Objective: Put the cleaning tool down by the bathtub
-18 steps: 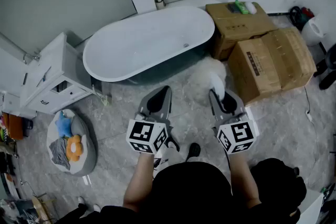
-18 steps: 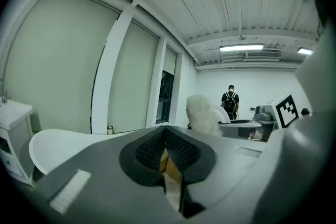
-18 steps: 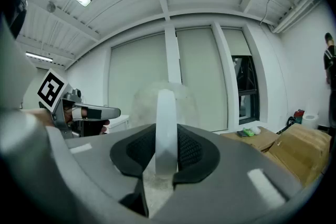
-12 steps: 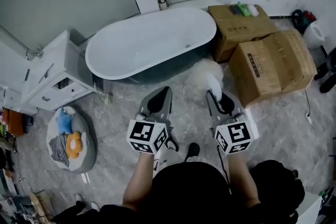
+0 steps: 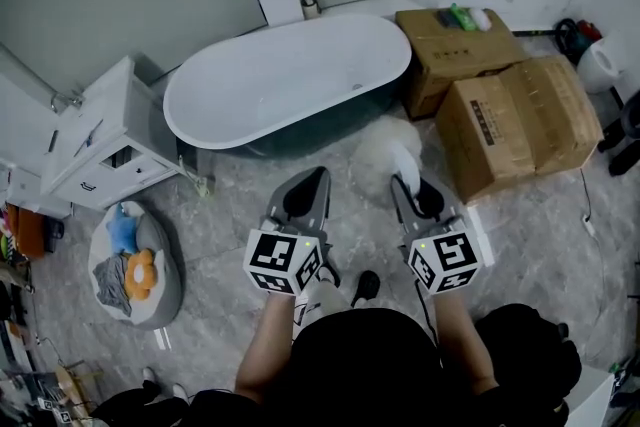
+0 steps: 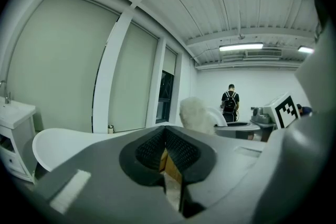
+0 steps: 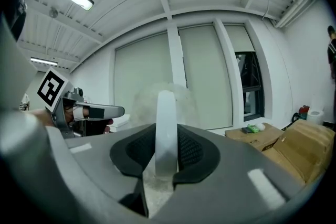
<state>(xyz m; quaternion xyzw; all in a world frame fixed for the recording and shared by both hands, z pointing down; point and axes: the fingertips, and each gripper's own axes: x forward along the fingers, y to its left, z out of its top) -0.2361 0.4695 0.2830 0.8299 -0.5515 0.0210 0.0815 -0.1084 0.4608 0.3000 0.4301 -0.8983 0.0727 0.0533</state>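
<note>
The cleaning tool is a fluffy white duster (image 5: 385,143) on a white handle (image 7: 166,128). My right gripper (image 5: 407,183) is shut on that handle, and the fluffy head (image 7: 160,103) stands above the jaws. The head hangs just in front of the white oval bathtub (image 5: 285,80), near its right end. My left gripper (image 5: 309,183) is shut with nothing between its jaws and points toward the tub's front side. The duster (image 6: 195,114) shows to the right in the left gripper view, with the bathtub (image 6: 73,140) at the lower left.
Two cardboard boxes (image 5: 515,120) stand right of the tub, with small bottles (image 5: 466,15) on the far one. A white cabinet (image 5: 105,145) sits left of the tub. A round basket with toys (image 5: 133,270) lies on the marble floor. A person with a backpack (image 6: 229,104) stands far off.
My right gripper and the duster have drifted slightly left and toward me. The left gripper has hardly moved.
</note>
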